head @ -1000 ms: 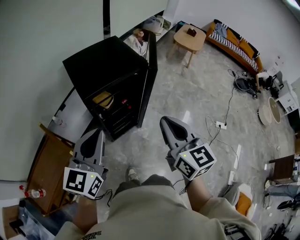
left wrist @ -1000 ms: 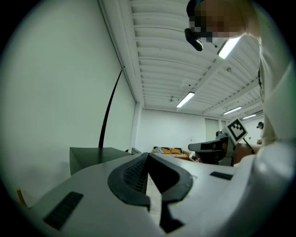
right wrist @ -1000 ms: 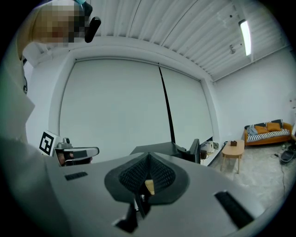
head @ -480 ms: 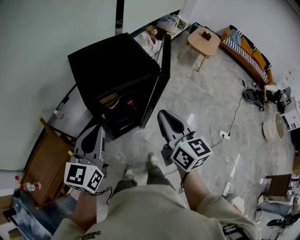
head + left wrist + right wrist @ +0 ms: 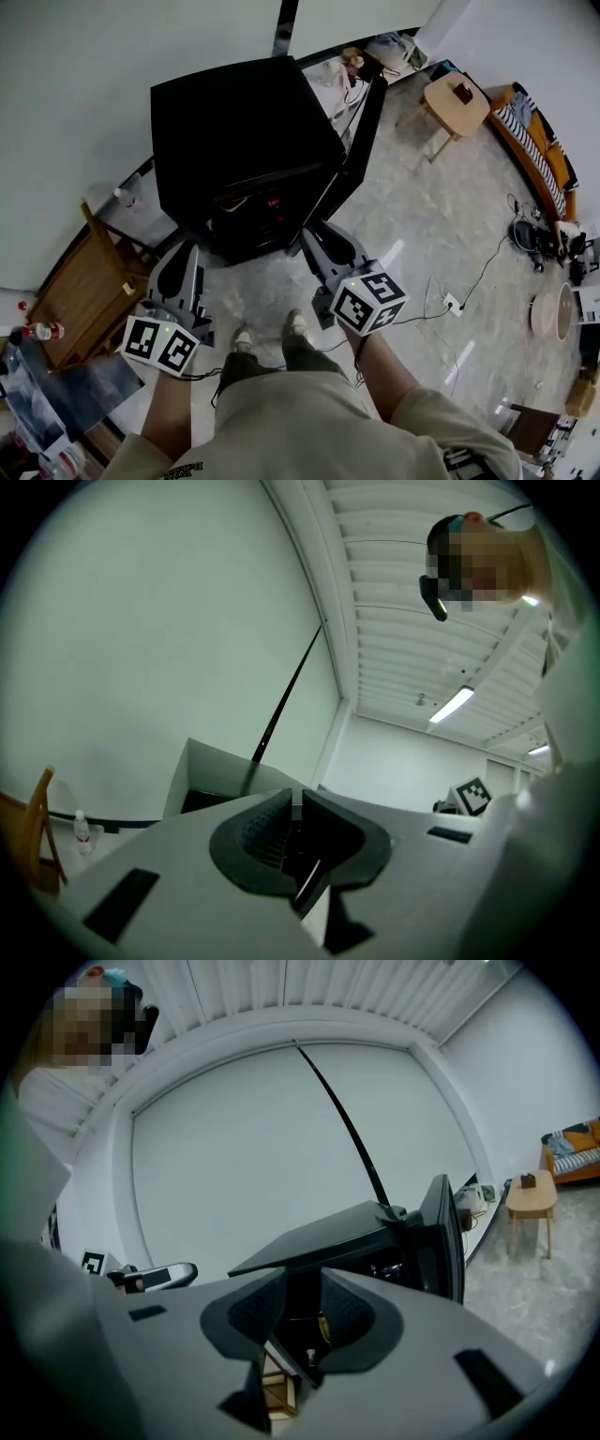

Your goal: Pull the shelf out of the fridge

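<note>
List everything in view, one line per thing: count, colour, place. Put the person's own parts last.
Black box-shaped fridge: one, black, top centre against the wall, its door swung open at its right.
Wooden chair: one, brown, left of the fridge.
Clear plastic bottles: two, one at the far left edge, one by the wall behind the chair.
Small round wooden table: one, light tan, upper right.
Orange sofa: one, right edge.
White power strip: one, on the floor at right.
Left hand-held gripper: one, grey, shut, empty, before the fridge.
Right hand-held gripper: one, grey, jaws have just been opening, nothing between them.
Shoes: two, light, on the floor.
</note>
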Demonstrator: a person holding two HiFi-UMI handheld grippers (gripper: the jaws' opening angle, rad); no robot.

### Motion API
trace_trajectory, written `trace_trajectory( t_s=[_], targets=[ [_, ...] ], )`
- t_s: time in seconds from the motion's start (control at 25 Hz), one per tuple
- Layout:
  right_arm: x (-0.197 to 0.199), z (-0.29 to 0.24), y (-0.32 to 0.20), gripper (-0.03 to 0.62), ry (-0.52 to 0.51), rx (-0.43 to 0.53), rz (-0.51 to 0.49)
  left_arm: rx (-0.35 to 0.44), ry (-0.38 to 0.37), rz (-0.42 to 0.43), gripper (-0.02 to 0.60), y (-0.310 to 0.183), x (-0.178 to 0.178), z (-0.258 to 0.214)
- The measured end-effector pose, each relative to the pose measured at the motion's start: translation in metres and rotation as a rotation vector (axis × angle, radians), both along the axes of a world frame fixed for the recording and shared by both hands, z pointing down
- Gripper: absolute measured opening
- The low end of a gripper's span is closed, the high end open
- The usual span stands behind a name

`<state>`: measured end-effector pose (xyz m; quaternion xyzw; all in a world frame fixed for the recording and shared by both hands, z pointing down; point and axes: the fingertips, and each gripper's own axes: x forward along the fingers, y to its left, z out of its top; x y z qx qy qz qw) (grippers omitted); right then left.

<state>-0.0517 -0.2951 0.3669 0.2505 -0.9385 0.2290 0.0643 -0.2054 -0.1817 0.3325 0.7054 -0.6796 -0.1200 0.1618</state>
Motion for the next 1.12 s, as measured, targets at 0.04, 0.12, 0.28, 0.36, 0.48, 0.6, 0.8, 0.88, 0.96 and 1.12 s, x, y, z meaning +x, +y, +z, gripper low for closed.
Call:
trace_trajectory(
  t_s=[0.04,0.12,0.28,0.36,0.48,0.6,0.8,0.88,0.96,1.12],
  targets=[
    [-0.004,0.007,-0.005,0.091,-0.001,-0.015,-0.021,-0.009,0.011,-0.023,0.014,-0.003,-0.001,0.005],
    [-0.01,0.021,-0.016,0.097,0.0,-0.032,-0.055,-0.025,0.035,-0.053,0.062,-0.011,0.002,0.016],
    [-0.019,0.049,-0.037,0.114,0.048,-0.013,-0.102,-0.035,0.104,-0.078,0.102,-0.033,0.007,0.04],
    [-0.035,0.066,-0.041,0.131,0.056,-0.029,-0.124,-0.037,0.157,-0.096,0.119,-0.037,-0.002,0.053],
    [-0.051,0.092,-0.049,0.161,0.031,-0.08,-0.128,-0.025,0.238,-0.123,0.157,-0.045,-0.011,0.071],
    [-0.059,0.12,-0.057,0.166,-0.02,-0.168,-0.1,-0.015,0.293,-0.163,0.181,-0.054,-0.019,0.099],
    [-0.064,0.17,-0.068,0.19,-0.059,-0.281,-0.04,-0.003,0.462,-0.219,0.211,-0.06,-0.033,0.161],
    [-0.065,0.192,-0.073,0.199,-0.048,-0.293,-0.024,-0.02,0.495,-0.222,0.218,-0.064,-0.036,0.182],
    [-0.065,0.212,-0.076,0.204,-0.034,-0.297,-0.015,-0.038,0.523,-0.22,0.227,-0.069,-0.036,0.201],
    [-0.063,0.247,-0.076,0.21,-0.036,-0.344,0.002,-0.043,0.615,-0.228,0.239,-0.076,-0.037,0.234]
  ],
)
